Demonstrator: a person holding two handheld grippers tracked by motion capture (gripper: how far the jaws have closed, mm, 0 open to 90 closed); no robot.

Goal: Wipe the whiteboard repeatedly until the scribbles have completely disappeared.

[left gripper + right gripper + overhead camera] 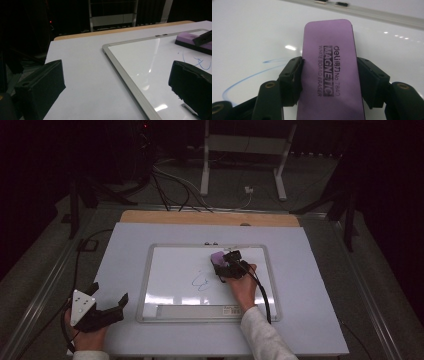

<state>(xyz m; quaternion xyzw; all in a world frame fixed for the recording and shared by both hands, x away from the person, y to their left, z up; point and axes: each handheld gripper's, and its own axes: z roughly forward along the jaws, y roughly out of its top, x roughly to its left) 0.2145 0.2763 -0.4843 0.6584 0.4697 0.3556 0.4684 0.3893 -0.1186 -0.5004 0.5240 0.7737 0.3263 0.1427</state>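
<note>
Here the right gripper (pixel 329 75) is clamping the purple eraser (pixel 329 65) across its width, both black jaws pressing on the eraser's long sides in the right gripper view. In the high view the eraser (pixel 218 257) is sitting at the upper middle of the whiteboard (pixel 150 285), just right of centre in the frame, and appears to be lying flat on the white surface. A blue scribble (pixel 201 281) is lying just below and left of it, apart from the pad; in the right gripper view its strokes (pixel 247 77) are trailing off to the left of the jaws.

The left gripper (pixel 107 309) is resting at the lower left of the high view, off the board on the table (pixel 310 320), its 2 jaws standing wide apart with nothing between them.

The step in hand is, by my reading, wiping off the scribble, with the wipe on the mark not yet done. The next move is calling for dragging the eraser down and left across the blue lines, keeping it pressed flat so the whole pad is rubbing. The board may be sliding under that push; the free gripper could be steadying its frame.
</note>
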